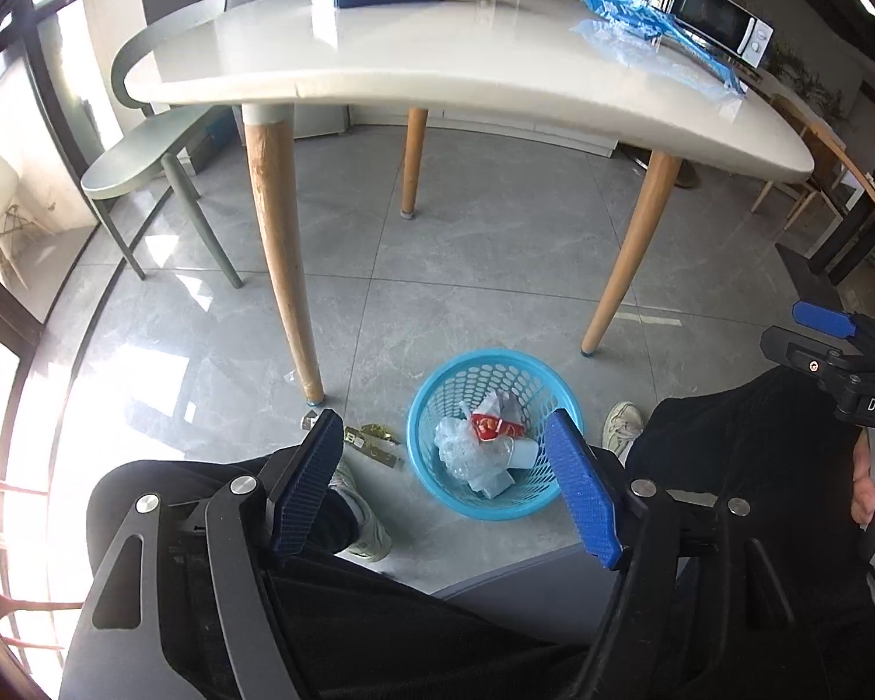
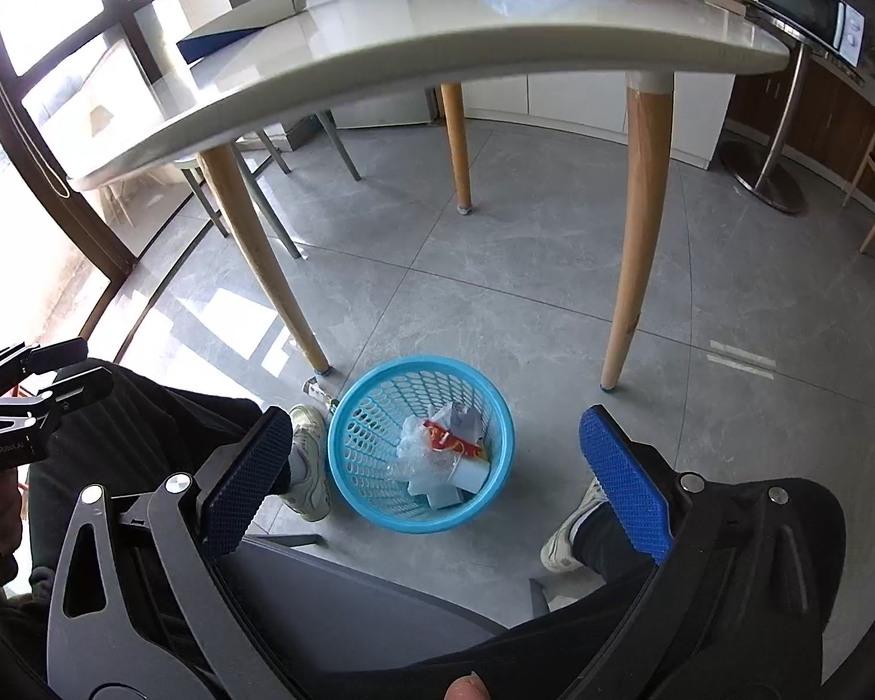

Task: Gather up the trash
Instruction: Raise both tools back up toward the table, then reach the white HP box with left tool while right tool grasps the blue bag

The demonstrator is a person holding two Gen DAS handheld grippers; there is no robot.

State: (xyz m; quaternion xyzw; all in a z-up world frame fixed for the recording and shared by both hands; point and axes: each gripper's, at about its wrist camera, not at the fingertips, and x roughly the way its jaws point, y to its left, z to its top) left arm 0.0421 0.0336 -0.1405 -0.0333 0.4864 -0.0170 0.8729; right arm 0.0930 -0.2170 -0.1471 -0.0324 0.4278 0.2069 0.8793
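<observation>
While both claws are being held wide apart and empty above the seated person's knees, the trash is being shown in three places. At the lower centre of the left wrist view, the left gripper [image 1: 446, 487] is being framed around the round sky-blue perforated plastic basket [image 1: 431, 408], which is sitting on the grey tiled floor [image 1: 496, 268] and is being filled with crumpled clear plastic film [image 1: 464, 455], a red and yellow wrapper [image 1: 490, 427] and a pale blue carton [image 1: 522, 455]. Just left of the basket, a gold foil wrapper [image 1: 373, 442] is lying loose by the wooden table leg [image 1: 280, 268]. At the upper right, a crinkled blue plastic bag [image 1: 641, 14] is resting on the white oval table [image 1: 437, 76]. The right gripper [image 2: 431, 478] is likewise being kept spread. As a judgement, the flat foil is likely to slip from the pads against the smooth tile, and the light basket could be tipped by a careless reach or a shoe.
</observation>
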